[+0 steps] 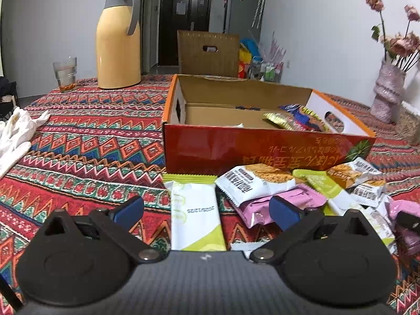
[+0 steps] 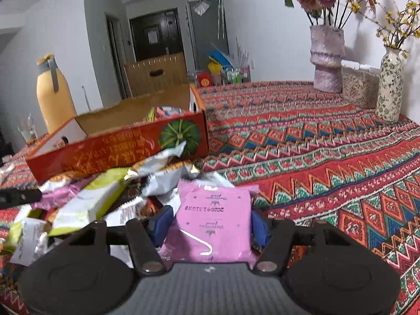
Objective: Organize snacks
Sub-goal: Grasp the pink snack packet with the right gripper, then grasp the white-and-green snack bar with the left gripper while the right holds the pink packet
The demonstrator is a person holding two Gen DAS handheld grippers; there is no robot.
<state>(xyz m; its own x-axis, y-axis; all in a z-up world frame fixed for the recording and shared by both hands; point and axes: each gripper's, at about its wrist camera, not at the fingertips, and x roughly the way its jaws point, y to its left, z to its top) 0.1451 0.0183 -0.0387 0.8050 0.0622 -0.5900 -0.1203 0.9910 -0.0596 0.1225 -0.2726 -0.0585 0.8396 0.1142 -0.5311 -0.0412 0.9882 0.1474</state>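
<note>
A pink snack packet [image 2: 214,223] is pinched between the blue pads of the right gripper [image 2: 210,225], just in front of the orange pumpkin box [image 1: 262,147], while the left gripper [image 1: 207,210] is spread wide over a white-and-green packet [image 1: 195,218] lying flat on the table. Everything's laid on a bright zigzag tablecloth [image 2: 328,157], with a loose pile of packets [image 1: 302,189] heaped against the box front and a few wrappers already inside. Further out, one yellow jug [image 1: 118,39], one glass [image 1: 64,73], two flower vases [image 2: 326,57] and a dark door [image 1: 185,23] can be counted.
</note>
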